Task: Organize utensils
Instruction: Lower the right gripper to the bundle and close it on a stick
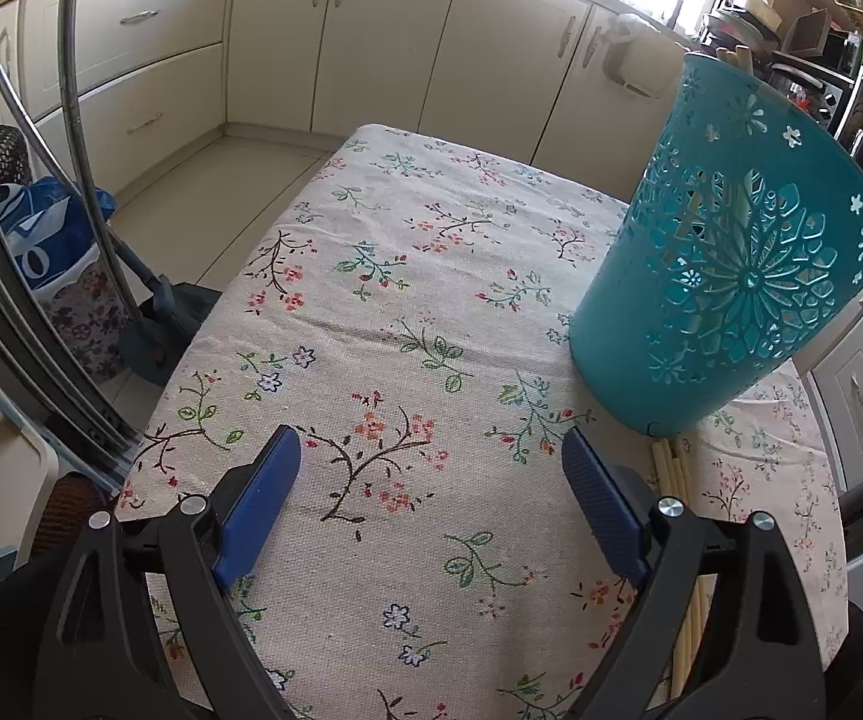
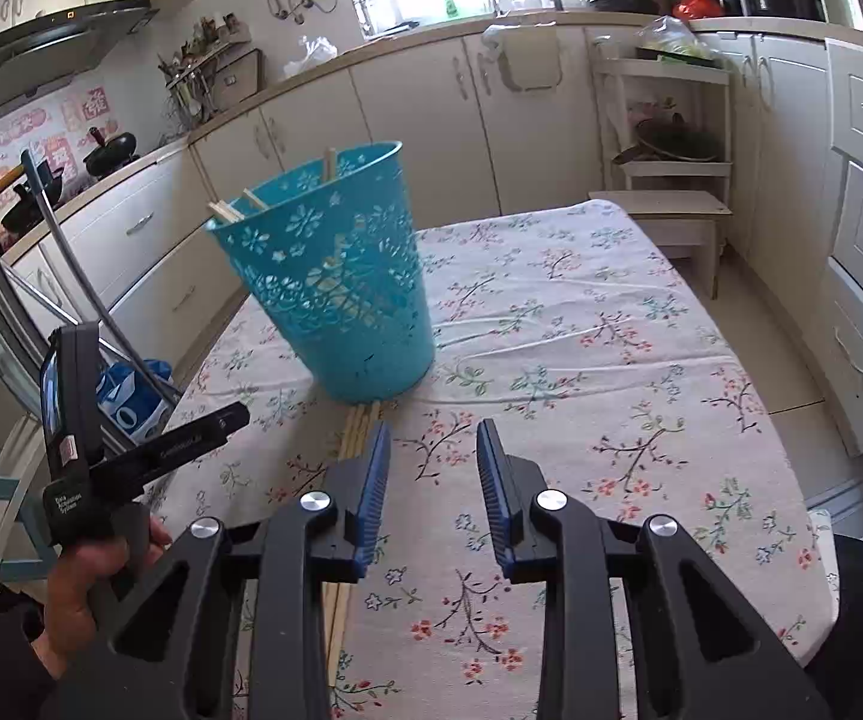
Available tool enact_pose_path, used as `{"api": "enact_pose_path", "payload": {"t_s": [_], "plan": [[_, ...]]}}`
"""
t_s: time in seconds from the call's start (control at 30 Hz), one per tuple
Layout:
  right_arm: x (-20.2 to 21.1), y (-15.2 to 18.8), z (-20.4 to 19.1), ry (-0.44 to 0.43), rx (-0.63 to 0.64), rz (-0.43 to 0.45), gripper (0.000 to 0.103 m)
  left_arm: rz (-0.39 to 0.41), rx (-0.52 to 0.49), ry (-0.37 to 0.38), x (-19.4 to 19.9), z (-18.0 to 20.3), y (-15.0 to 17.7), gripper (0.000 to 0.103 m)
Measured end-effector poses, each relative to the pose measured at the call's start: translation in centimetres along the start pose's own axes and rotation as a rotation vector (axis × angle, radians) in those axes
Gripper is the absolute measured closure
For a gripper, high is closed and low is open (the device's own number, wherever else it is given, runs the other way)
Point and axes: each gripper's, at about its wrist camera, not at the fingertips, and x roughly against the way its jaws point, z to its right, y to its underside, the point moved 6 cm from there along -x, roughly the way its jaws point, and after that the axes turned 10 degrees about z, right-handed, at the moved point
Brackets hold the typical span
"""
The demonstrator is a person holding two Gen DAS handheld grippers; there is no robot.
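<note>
Right wrist view: right tongs [image 2: 433,462] part-open, empty, above tabletop [image 2: 641,360]. Loose chopsticks [image 2: 359,426] just left of tips, ends at foot of teal basket [image 2: 335,276], which already holds several. Next, probably: shift left, straddle one stick, close mid-length. Left tongs [image 1: 431,480] wide apart, empty. Basket stands close ahead; avoid knocking it.

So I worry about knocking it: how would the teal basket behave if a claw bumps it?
The teal basket looks like thin perforated plastic, so probably light. It is tall with a narrower base, and seems to rest partly on the chopsticks, so it may tip.
</note>
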Motion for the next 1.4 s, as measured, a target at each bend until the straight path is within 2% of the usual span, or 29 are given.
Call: {"api": "enact_pose_path", "payload": {"t_s": [0.3,0.83,1.0,1.23,1.4], "plan": [[-2.7,1.7,-2.1,-0.020,0.046,-0.078,0.073,0.003,0.003,0.013,0.1,0.0,-0.1,0.018],[-7.4,3.0,-2.6,0.006,0.072,-0.169,0.073,-0.004,-0.007,0.022,0.0,0.2,0.0,0.018],[-8.7,3.6,-2.9,0.023,0.096,-0.210,0.078,-0.006,-0.008,0.023,-0.1,0.3,0.0,0.018],[-8.7,3.5,-3.0,-0.002,0.074,-0.210,0.078,-0.009,-0.012,0.023,-0.3,0.4,0.1,0.018],[-9.1,3.6,-3.9,0.007,0.118,-0.223,0.078,-0.012,-0.014,0.023,-0.4,0.4,0.2,0.018]]}}
